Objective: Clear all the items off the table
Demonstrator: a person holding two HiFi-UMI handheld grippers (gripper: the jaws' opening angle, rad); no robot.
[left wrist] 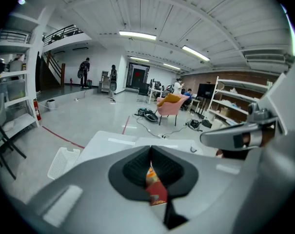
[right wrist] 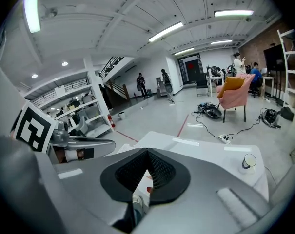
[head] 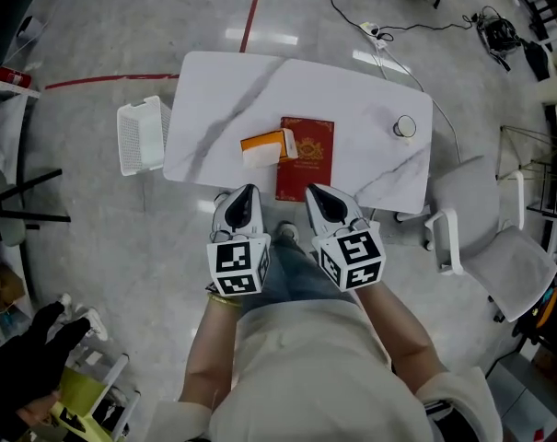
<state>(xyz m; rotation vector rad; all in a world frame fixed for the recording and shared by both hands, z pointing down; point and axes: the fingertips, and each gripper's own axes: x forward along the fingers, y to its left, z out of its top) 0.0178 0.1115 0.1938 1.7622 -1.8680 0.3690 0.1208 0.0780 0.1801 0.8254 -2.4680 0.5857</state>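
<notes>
- The table stretches ahead of both sets of jaws, and everything on it lies beyond the tips. Nothing has been lifted yet.
- The white basket stands on the floor well off to the left of my left jaws, against the table's left end. I judge it a likely drop place.
- The red book lies just ahead, between the two sets of jaws. Its long axis runs away from me, along the line they point, with its short near edge toward the tips.
- The left gripper and right gripper are both closed on nothing, and their pads meet. The right tips sit over the book's near right corner, so I judge that hand nearer. The jaws must part before any grasp.
- The orange packet lies ahead of the left jaws, crosswise, with one end on the book's left edge. The left hand is nearer.
- The cup stands well ahead and right of the right jaws.
</notes>
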